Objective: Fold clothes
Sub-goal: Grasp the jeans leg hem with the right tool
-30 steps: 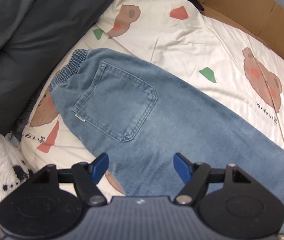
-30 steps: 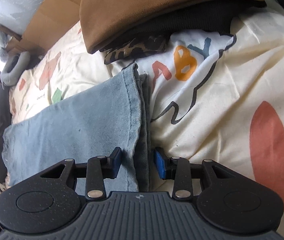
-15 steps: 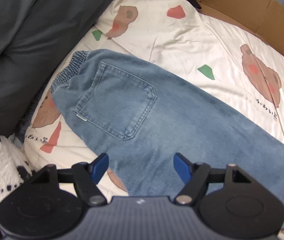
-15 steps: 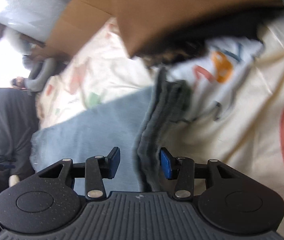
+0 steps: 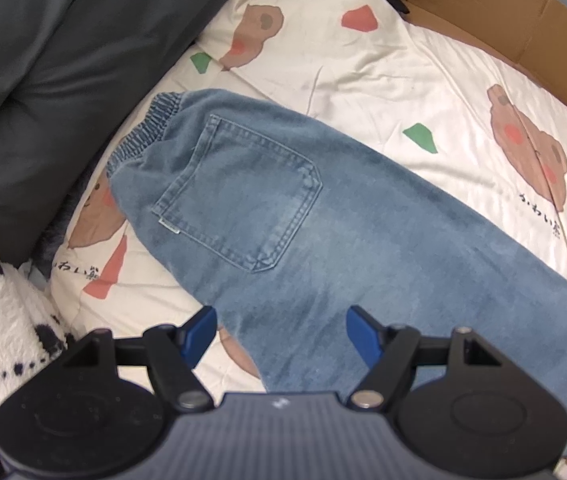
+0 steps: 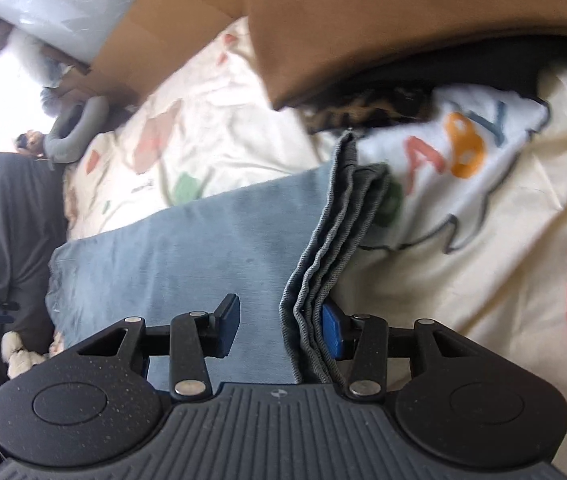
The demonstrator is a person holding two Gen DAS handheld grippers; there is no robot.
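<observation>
Two grippers over jeans (image 5: pixel 323 216) flat on the bed (image 5: pixel 403 80) — left gripper (image 5: pixel 281 330) wide, empty; right gripper (image 6: pixel 279 328) half-open, hem layers beside one blue pad — next, likely clamp the hem, carry it waistward.

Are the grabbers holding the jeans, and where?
The left gripper holds nothing, open above the jeans. In the right gripper the leg hem bunches against one pad; the other stands clear, so no firm pinch shows.
</observation>
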